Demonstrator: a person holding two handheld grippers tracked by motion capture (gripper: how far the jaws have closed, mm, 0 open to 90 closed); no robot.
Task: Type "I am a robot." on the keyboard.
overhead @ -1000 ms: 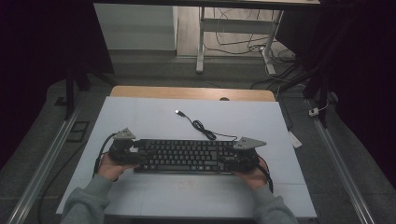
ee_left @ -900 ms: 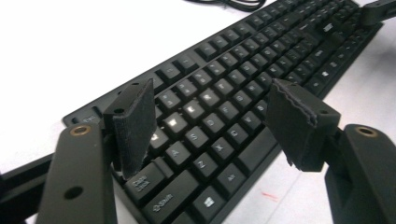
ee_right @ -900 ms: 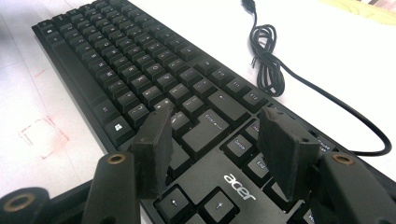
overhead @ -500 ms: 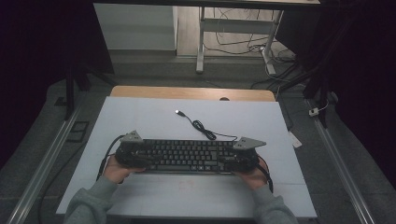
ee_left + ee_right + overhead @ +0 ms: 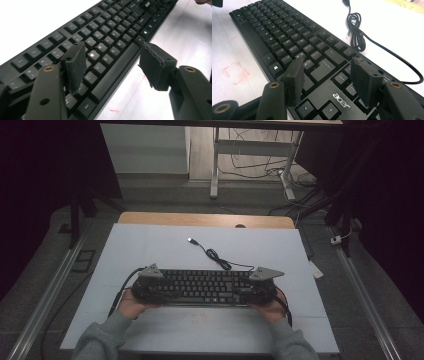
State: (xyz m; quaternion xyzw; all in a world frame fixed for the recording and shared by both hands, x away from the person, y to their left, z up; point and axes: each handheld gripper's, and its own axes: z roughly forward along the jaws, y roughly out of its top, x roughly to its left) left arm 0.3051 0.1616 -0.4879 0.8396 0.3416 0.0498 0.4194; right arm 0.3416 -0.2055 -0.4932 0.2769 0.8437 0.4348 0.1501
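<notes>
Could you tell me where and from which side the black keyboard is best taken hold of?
Probably at its two short ends, one gripper from each side: the keyboard is long, flat and lies crosswise. The left gripper and right gripper are open over those ends.

The person is wearing grey sleeves (image 5: 102, 340), gripping black grippers showing brass-ringed screw holes (image 5: 49, 68) and grey three-cornered plates (image 5: 150, 270).

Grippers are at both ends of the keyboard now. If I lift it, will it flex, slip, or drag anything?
The keyboard is long, flat plastic, so it is probably stiff and fairly light. Its loose keycaps may give under the pads, so the hold could slip. The floppy cable lies coiled behind it and would likely trail.
</notes>
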